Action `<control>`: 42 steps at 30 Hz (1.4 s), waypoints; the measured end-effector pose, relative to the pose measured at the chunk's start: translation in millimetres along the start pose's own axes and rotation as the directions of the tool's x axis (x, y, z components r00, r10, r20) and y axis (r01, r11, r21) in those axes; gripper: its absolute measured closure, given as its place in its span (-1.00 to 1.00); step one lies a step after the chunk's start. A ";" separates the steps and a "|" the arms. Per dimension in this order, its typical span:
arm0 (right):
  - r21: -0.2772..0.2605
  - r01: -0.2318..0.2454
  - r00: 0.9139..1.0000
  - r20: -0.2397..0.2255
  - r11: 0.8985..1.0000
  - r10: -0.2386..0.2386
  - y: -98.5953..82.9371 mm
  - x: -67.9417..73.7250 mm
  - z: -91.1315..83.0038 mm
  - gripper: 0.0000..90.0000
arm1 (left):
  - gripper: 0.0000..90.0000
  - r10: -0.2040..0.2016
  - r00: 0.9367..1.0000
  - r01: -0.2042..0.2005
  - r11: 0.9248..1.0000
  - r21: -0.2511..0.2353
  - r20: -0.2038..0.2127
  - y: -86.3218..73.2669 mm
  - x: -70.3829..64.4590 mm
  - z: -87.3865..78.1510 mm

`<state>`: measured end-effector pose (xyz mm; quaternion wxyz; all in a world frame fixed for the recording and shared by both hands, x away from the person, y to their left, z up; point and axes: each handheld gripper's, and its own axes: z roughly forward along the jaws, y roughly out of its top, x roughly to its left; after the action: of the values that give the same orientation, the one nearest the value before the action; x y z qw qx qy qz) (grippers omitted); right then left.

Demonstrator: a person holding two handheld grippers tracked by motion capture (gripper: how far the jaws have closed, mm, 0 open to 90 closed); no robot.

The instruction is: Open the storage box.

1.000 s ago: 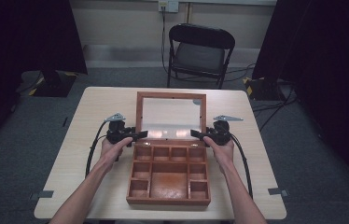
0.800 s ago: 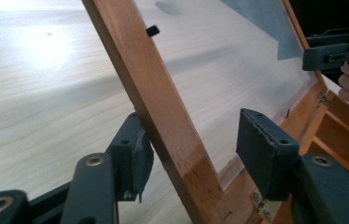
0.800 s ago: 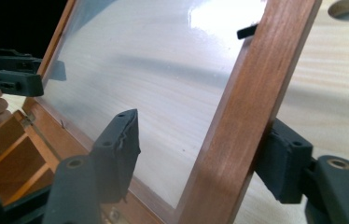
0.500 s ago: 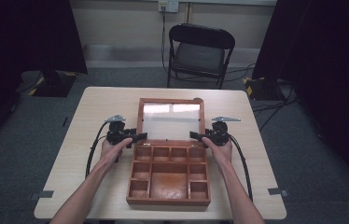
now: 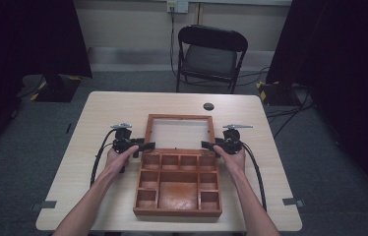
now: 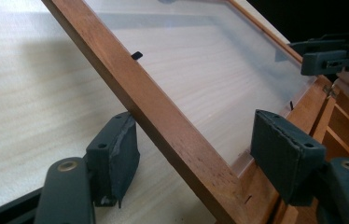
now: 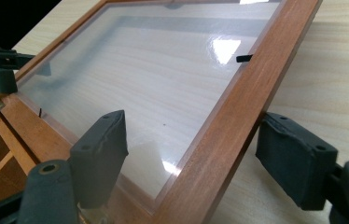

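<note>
High view: wooden compartment box (image 5: pixel 178 184) on the pale surface (image 5: pixel 270 147), its glass-paned lid (image 5: pixel 180 133) swung open and lying back beyond the hinge edge, tilted low toward the surface rather than flat on it.

Left gripper (image 5: pixel 145 146): at the lid's left side rail, close to the hinge. In the left gripper view the jaws stand apart, the rail (image 6: pixel 163 116) passing diagonally between them; the left pad (image 6: pixel 116 156) sits against or just beside the wood, the right pad (image 6: pixel 284 156) is clear of it over the glass. Not clamped.

Right gripper (image 5: pixel 207 145): mirror position at the right side rail (image 7: pixel 228 121). Jaws apart, rail between them; whether either pad touches cannot be told.

Key relation: each rail lies straight ahead inside its own jaws, its long axis running away from the hinge toward the lid's far edge. Both hands are equally near, one per side.

Judgement: the lid is being lowered open or released; the next move likely calls for both grippers to act evenly so the frame does not twist.

Also present: folding chair (image 5: pixel 211 54) beyond the surface.
</note>
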<state>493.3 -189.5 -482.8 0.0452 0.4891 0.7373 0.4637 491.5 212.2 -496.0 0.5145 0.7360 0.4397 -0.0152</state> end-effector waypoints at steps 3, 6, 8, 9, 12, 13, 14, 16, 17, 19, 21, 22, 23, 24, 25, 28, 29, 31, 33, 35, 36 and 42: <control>0.003 -0.012 1.000 0.000 1.000 0.012 -0.3 -0.4 0.3 -0.46 | -0.33 0.000 1.000 0.000 1.000 0.003 -0.010 0.1 -0.5 -0.1; 0.007 0.000 1.000 0.029 1.000 0.000 0.7 0.7 -1.2 -0.40 | -0.39 -0.008 1.000 0.009 1.000 0.016 -0.029 0.3 -0.4 0.1; 0.008 0.003 1.000 0.031 1.000 -0.003 1.4 0.9 -2.1 -0.40 | -0.38 0.002 0.999 -0.002 1.000 0.012 -0.038 0.3 -0.8 -0.6; -0.006 -0.001 1.000 0.016 1.000 0.001 2.8 0.6 -4.9 -0.42 | -0.37 0.002 0.999 -0.002 1.000 0.007 -0.051 1.1 -1.1 -1.8; -0.013 -0.004 1.000 0.007 1.000 0.004 3.0 0.0 -6.7 -0.45 | -0.40 0.005 0.999 -0.004 1.000 0.009 -0.053 1.4 -1.2 -2.7; -0.012 -0.005 1.000 0.003 1.000 0.005 2.9 0.1 -7.1 -0.45 | -0.41 0.007 0.999 -0.006 1.000 0.011 -0.054 1.4 -1.4 -3.4; -0.012 -0.002 1.000 0.006 1.000 0.002 2.7 0.6 -7.7 -0.45 | -0.42 0.013 0.998 -0.013 1.000 0.013 -0.058 1.6 -1.7 -4.9; -0.008 0.007 1.000 0.002 1.000 -0.007 2.7 2.4 -9.3 -0.46 | -0.42 0.019 0.998 -0.018 1.000 0.007 -0.068 1.5 -2.6 -8.6; -0.010 0.010 1.000 0.004 1.000 -0.010 2.8 3.5 -10.6 -0.46 | -0.42 0.017 0.998 -0.017 1.000 0.003 -0.061 1.5 -2.3 -11.3; -0.013 0.024 1.000 0.007 1.000 -0.024 3.4 5.3 -13.9 -0.47 | -0.44 0.033 0.996 -0.032 0.999 0.006 -0.077 1.8 -2.3 -15.9; -0.017 0.035 0.999 0.010 0.999 -0.035 3.4 7.2 -18.1 -0.49 | -0.44 0.045 0.995 -0.046 0.999 -0.001 -0.088 0.7 -2.5 -21.4; -0.017 0.039 0.999 0.008 0.999 -0.039 3.1 8.5 -20.3 -0.49 | -0.44 0.045 0.995 -0.046 0.999 -0.005 -0.088 -0.2 -2.4 -24.1; -0.020 0.048 0.999 0.011 0.999 -0.047 2.3 9.2 -23.1 -0.48 | -0.45 0.047 0.994 -0.048 0.999 -0.009 -0.095 -1.6 -3.0 -26.8; -0.025 0.049 0.999 0.012 0.998 -0.049 1.2 9.9 -26.0 -0.49 | -0.45 0.052 0.994 -0.054 0.999 -0.010 -0.096 -3.1 -3.8 -29.2; -0.032 0.051 0.999 0.012 0.998 -0.050 -0.1 9.9 -29.1 -0.49 | -0.45 0.061 0.993 -0.062 0.998 0.000 -0.105 -4.5 -4.5 -32.1; -0.038 0.063 0.998 0.019 0.997 -0.062 -3.9 8.9 -38.9 -0.54 | -0.48 0.084 0.989 -0.083 0.996 0.017 -0.118 -8.0 -6.9 -38.8; -0.042 0.068 0.998 0.019 0.997 -0.067 -5.1 8.5 -42.6 -0.55 | -0.50 0.084 0.989 -0.083 0.996 0.017 -0.118 -8.0 -6.9 -38.8; -0.046 0.078 0.996 0.035 0.996 -0.076 -7.7 8.6 -51.7 -0.58 | -0.51 0.094 0.987 -0.092 0.996 0.016 -0.128 -11.1 -9.4 -45.0; -0.049 0.079 0.996 0.039 0.996 -0.077 -10.3 8.1 -58.7 -0.59 | -0.51 0.113 0.982 -0.110 0.993 0.030 -0.150 -15.5 -11.4 -52.1; -0.044 0.093 0.994 0.053 0.995 -0.090 -14.6 7.8 -66.0 -0.60 | -0.51 0.132 0.977 -0.125 0.991 0.050 -0.170 -19.0 -11.5 -58.2; -0.035 0.101 0.993 0.063 0.994 -0.099 -17.9 7.5 -70.2 -0.60 | -0.51 0.129 0.976 -0.122 0.991 0.046 -0.173 -20.3 -11.3 -60.1; -0.014 0.111 0.990 0.092 0.994 -0.109 -33.3 7.9 -89.6 -0.62 | -0.51 0.143 0.968 -0.129 0.989 0.078 -0.206 -27.5 -11.8 -73.6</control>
<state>419.9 -243.9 -453.3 0.1089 0.4679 0.7559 0.4447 434.4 263.8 -476.3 0.4410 0.7779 0.4397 0.0841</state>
